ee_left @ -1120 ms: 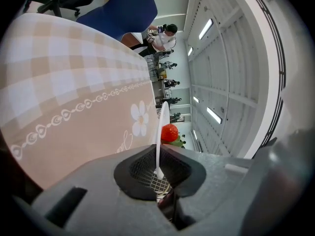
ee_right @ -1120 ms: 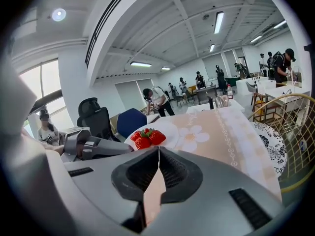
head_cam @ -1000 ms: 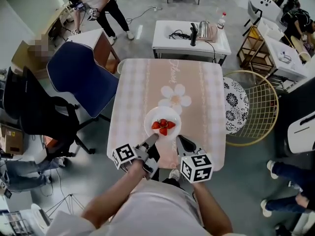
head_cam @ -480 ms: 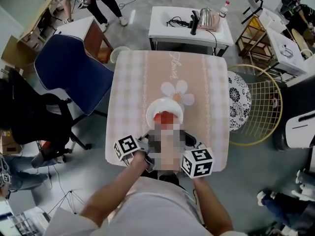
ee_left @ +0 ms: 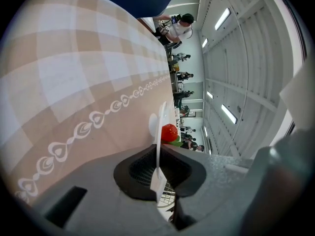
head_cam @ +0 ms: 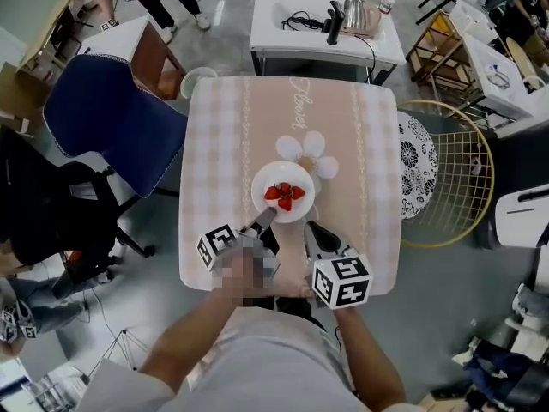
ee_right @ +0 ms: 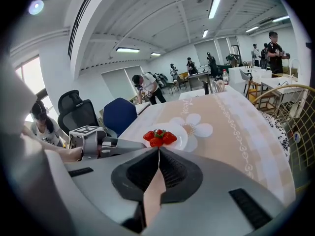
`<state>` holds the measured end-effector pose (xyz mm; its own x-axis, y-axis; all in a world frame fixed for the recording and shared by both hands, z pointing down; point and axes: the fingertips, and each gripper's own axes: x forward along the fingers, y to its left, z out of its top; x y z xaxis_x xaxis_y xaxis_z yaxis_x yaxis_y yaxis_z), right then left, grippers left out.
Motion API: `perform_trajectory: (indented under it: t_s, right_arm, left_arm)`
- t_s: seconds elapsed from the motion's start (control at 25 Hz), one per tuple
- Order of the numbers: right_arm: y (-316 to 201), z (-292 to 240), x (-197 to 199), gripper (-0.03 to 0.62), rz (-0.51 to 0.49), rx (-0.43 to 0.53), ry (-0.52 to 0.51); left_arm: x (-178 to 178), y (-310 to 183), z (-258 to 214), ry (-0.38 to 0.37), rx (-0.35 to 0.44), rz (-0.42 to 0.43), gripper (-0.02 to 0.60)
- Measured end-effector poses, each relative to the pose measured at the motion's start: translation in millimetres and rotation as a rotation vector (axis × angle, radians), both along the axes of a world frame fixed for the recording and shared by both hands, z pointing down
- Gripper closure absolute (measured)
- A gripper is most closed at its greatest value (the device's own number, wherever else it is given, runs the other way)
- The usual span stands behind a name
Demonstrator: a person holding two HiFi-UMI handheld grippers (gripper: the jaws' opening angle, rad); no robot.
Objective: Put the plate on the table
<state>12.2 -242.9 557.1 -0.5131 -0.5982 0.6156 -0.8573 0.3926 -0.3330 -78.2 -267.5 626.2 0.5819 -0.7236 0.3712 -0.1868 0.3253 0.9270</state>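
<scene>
Left claw pinches the near rim of the plate, set low over mid-desk. Right claw sits closed and empty just right. Placing looks nearly done; the next move calls for a gentle release.

White plate, red strawberries, pink-and-white checked tablecloth with white flower print
</scene>
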Motion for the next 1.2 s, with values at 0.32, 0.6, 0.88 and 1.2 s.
perform_trajectory:
  t_s: [0.32, 0.6, 0.88, 1.2]
  right_arm:
    - [-3, 5, -3, 0.588, 0.007, -0.018, 0.000]
    - [0, 7, -2, 0.588, 0.008, -0.021, 0.002]
    - [4, 7, -3, 0.588, 0.003, -0.022, 0.003]
    - [11, 3, 1, 0.588, 0.004, -0.015, 0.000]
  left_arm:
    - [0, -4, 9, -0.013, -0.023, 0.015, 0.565]
    - [-1, -5, 14, -0.035, -0.017, 0.030, 0.558]
    - [-1, -4, 14, -0.092, -0.022, 0.075, 0.519]
    - [3, 6, 16, -0.231, -0.028, 0.166, 0.468]
